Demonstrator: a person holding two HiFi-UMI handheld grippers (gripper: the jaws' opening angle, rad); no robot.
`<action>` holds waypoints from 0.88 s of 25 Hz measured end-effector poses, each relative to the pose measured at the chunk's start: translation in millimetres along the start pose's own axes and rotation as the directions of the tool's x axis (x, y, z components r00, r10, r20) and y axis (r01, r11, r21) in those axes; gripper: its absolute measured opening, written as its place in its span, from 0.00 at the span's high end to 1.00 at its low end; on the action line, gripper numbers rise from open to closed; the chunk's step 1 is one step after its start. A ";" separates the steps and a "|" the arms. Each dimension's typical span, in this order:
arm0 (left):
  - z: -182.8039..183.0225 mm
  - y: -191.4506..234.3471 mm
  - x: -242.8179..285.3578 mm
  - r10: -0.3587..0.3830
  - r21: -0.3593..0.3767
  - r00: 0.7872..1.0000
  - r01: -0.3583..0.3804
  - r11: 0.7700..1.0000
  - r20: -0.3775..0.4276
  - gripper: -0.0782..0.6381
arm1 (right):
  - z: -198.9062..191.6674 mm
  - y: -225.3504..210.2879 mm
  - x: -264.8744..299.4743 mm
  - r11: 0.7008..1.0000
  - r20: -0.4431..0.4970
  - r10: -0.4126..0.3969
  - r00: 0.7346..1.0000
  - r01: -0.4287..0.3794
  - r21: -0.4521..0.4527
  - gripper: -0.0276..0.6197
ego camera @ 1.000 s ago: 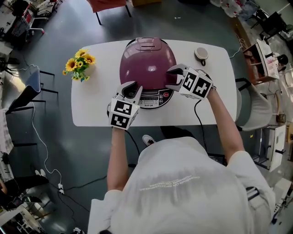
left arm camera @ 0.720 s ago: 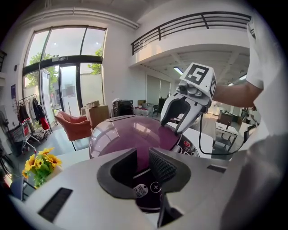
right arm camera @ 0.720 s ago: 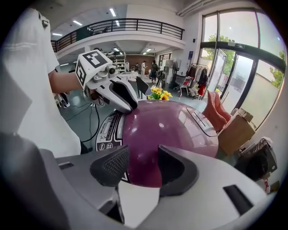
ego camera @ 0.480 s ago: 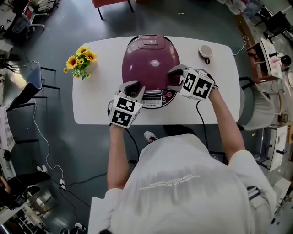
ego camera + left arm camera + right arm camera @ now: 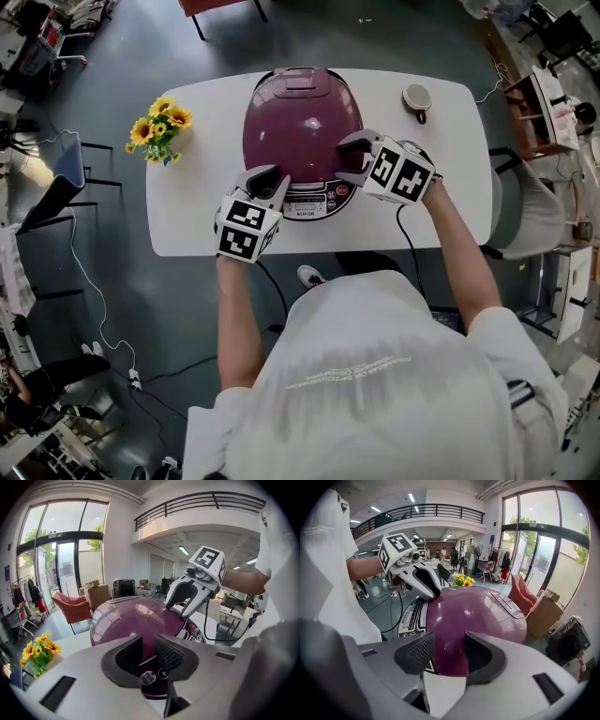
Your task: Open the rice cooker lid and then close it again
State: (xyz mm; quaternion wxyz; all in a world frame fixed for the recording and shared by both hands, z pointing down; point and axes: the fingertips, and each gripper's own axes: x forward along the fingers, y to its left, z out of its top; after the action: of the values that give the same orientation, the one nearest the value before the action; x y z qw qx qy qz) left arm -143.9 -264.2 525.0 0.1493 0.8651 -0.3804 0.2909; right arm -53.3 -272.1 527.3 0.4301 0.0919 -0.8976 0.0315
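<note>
A rice cooker with a purple domed lid (image 5: 300, 122) stands on the white table (image 5: 192, 220), lid down. Its control panel (image 5: 311, 201) faces me. My left gripper (image 5: 270, 180) sits at the cooker's front left, jaws open a little, nothing between them; in the left gripper view the panel's buttons show through the gap (image 5: 149, 651). My right gripper (image 5: 351, 159) hovers over the lid's front right edge, jaws open wide and empty (image 5: 450, 651), with the lid (image 5: 480, 613) just beyond. Each gripper view shows the other gripper at the lid: the right (image 5: 180, 604), the left (image 5: 424, 587).
A bunch of sunflowers (image 5: 157, 129) stands at the table's left. A small round cup (image 5: 415, 97) sits at the back right. A black cable (image 5: 405, 239) hangs off the front edge. A grey chair (image 5: 525, 220) stands to the table's right.
Both grippers stay where they were at the cooker's front. The lid stays down. Only the head view has shifted slightly.
</note>
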 end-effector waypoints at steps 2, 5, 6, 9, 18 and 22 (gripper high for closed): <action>-0.7 0.6 -0.6 0.005 0.000 1.000 -0.005 1.000 0.001 0.76 | 0.8 0.3 0.6 1.000 0.010 -0.005 1.000 0.005 0.009 0.64; -0.4 1.1 -0.8 0.016 -0.021 1.000 -0.016 1.000 0.020 0.76 | 1.2 0.0 0.1 0.999 0.037 -0.019 0.999 0.018 0.034 0.64; -0.2 1.3 -0.8 0.020 -0.030 0.999 -0.019 0.999 0.027 0.76 | 1.1 -0.4 -0.1 0.999 0.048 -0.027 0.998 0.024 0.045 0.64; -0.8 2.6 -0.5 0.028 -0.049 0.999 -0.026 0.998 0.041 0.76 | -0.5 -4.8 1.7 0.996 0.089 -0.062 0.994 0.056 0.074 0.64; -3.7 4.5 1.1 0.084 -0.058 0.994 -0.080 0.995 0.074 0.76 | -1.7 -13.0 2.3 0.950 0.271 -0.235 0.934 0.162 0.265 0.66; -3.5 3.9 -0.4 0.134 -0.023 0.984 -0.132 0.991 0.120 0.76 | -0.5 -13.8 0.5 0.924 0.319 -0.329 0.889 0.232 0.305 0.67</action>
State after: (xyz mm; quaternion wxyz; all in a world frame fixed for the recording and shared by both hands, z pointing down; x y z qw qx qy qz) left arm -148.4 -264.9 527.7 0.1128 0.8527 -0.4477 0.2444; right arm -50.5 -285.6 527.6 0.2402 0.2810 -0.9267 0.0677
